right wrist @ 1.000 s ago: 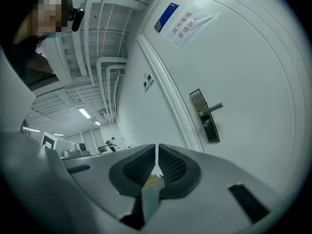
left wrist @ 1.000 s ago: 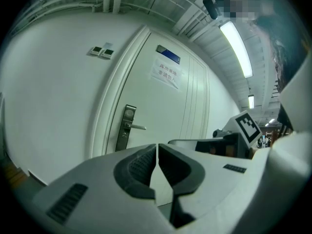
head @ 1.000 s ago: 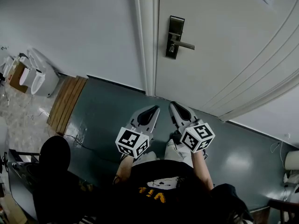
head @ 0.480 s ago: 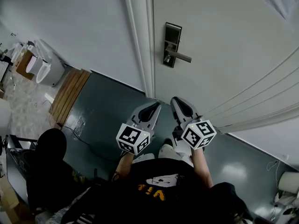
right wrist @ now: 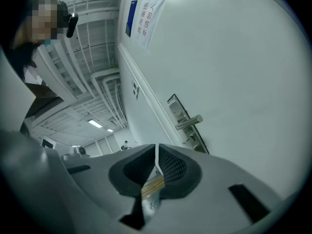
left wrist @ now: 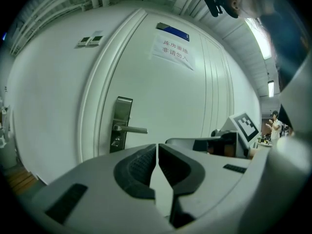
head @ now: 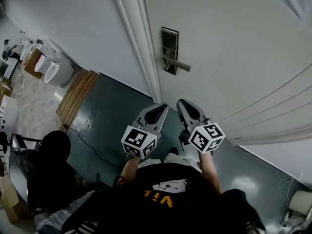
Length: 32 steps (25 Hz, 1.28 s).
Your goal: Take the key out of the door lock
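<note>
Item: key (left wrist: 115, 141), seated in the lock plate (head: 169, 43) just under the lever handle (head: 178, 66) on the white door (head: 234, 43). It is ahead of both grippers and well apart from them. In my left gripper view it is up and left of the jaws. In my right gripper view, key (right wrist: 188, 139) is up and right of them and reads as a small stub standing out from the plate. It is too small to give its long axis. The head view does not resolve it. Left gripper (head: 157, 113): jaws together, nothing between them. Right gripper (head: 186, 108): jaws together, with a tan striped sliver behind the pads that I cannot identify. Only the gripper views show the paper notice (left wrist: 173, 50). Only the head view shows the floor (head: 112, 126) and wooden boards (head: 75, 99).
</note>
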Available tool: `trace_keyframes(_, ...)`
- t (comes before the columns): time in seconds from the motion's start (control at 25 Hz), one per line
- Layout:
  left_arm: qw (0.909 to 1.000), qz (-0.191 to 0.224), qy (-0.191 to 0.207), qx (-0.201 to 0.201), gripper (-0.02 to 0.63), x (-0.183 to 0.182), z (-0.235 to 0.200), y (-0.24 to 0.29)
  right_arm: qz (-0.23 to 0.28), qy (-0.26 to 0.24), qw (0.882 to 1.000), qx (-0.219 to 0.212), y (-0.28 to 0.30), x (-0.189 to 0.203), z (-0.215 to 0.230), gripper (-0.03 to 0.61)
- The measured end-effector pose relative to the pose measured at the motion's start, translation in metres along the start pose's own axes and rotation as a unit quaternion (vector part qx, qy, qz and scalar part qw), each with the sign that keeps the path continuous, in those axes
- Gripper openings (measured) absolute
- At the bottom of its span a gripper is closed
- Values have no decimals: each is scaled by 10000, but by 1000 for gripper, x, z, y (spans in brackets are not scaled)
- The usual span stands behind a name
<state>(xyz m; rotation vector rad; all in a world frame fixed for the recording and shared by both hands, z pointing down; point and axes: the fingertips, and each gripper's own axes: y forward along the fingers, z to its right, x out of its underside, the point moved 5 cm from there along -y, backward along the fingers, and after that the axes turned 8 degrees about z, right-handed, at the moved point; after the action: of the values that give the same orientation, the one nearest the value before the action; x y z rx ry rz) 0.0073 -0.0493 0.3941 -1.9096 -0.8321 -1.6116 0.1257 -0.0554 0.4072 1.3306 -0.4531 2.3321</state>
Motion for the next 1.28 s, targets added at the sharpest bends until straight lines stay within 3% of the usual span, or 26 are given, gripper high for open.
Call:
trace_keyframes(0.64,9989,-121,288,-339,20,0,-2,31,-88,658,9976,-213,20,2,44,9)
trace_keyframes(0.88,9986,-173,327,-373,20,0,-19,32,-74,1101,9936,-223,41,12,50,67)
trace_keyframes(1.08,9990,-159,375,-207,20,-2,-34,36,49,1564,9877,-64,65,20,59,86)
trace_keyframes(1.28,9992,-144,377,-15,20,-8,-60,41,221,2257,9735,297,91,34,74,109)
